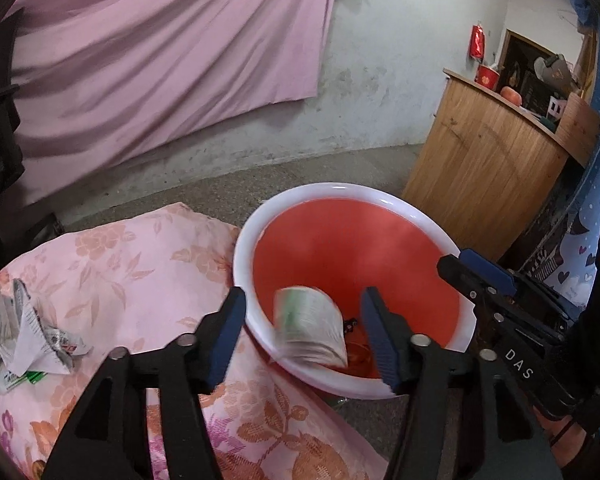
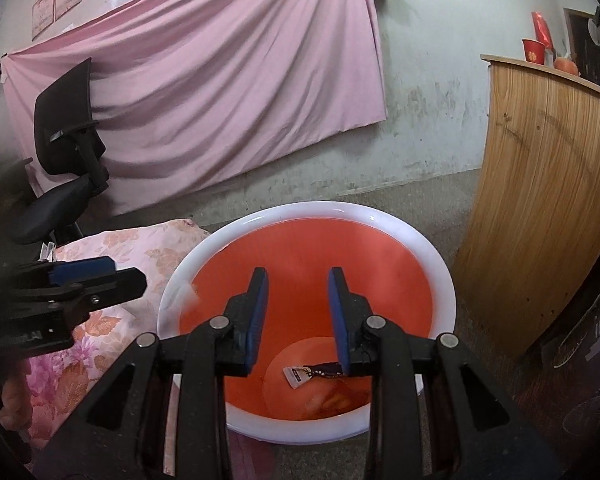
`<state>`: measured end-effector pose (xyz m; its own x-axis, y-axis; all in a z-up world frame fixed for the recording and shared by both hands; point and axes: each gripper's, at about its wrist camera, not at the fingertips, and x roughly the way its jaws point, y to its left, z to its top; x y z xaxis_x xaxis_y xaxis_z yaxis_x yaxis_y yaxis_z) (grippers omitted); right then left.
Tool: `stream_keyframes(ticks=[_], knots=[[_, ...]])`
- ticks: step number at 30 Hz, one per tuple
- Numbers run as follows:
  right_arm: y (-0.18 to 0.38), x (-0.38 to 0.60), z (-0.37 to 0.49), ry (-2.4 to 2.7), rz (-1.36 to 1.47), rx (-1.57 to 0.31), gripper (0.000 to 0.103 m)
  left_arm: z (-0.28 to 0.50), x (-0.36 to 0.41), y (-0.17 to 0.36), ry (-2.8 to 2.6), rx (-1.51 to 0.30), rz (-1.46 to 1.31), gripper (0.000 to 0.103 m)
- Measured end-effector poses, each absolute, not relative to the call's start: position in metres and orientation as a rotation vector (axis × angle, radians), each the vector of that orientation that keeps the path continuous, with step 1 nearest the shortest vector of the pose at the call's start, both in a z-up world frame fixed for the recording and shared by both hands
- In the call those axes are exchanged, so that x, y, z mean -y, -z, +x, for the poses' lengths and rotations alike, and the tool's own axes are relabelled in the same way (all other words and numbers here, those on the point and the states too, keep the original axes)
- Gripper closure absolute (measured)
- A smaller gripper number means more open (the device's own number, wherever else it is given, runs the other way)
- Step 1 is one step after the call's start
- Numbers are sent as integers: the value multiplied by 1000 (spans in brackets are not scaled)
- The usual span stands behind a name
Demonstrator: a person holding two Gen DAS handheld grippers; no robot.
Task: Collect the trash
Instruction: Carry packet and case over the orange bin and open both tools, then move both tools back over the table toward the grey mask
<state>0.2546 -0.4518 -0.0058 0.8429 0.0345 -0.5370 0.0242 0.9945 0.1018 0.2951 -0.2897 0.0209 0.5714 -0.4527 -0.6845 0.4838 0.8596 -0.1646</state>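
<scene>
A red bin with a white rim point(image 1: 300, 196) stands on the floor beside a floral-covered surface point(image 1: 140, 264). My left gripper point(image 1: 304, 328) is open over the bin's near edge, and a blurred piece of paper trash point(image 1: 312, 328) hangs in the air between its fingers, touching neither. Crumpled paper and green wrappers point(image 1: 28, 336) lie on the cover at the left. My right gripper point(image 2: 298, 320) is open and empty above the bin point(image 2: 444, 280). A small wrapper point(image 2: 300, 376) lies on the bin's bottom. The left gripper also shows at the left of the right wrist view point(image 2: 80, 280).
A wooden counter point(image 1: 488, 168) with cups and clutter stands right of the bin. A black office chair point(image 2: 68, 168) stands at the left before a pink sheet point(image 2: 220, 80) hung on the wall. The floor is bare concrete.
</scene>
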Motion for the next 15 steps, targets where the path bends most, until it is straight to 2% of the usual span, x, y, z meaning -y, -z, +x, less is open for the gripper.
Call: stream_keyframes(ticks=[4,6,11,13,15], knots=[[5,452,256,-4,106,-575,46,293,282,-25,537,-781,37,48],[4,453,257,-2,108,-574,36,291,276,-27,532,-770,27,46],[-6,452,254,7,124,-551,19,281,254,-37,487,-716,-2,29],[-10,452,253,7,138,-541,12,276,241,-41,459,-686,-22,25],[-15,452,252,2,165,-530,1,270,227,-46,452,-658,-54,19]])
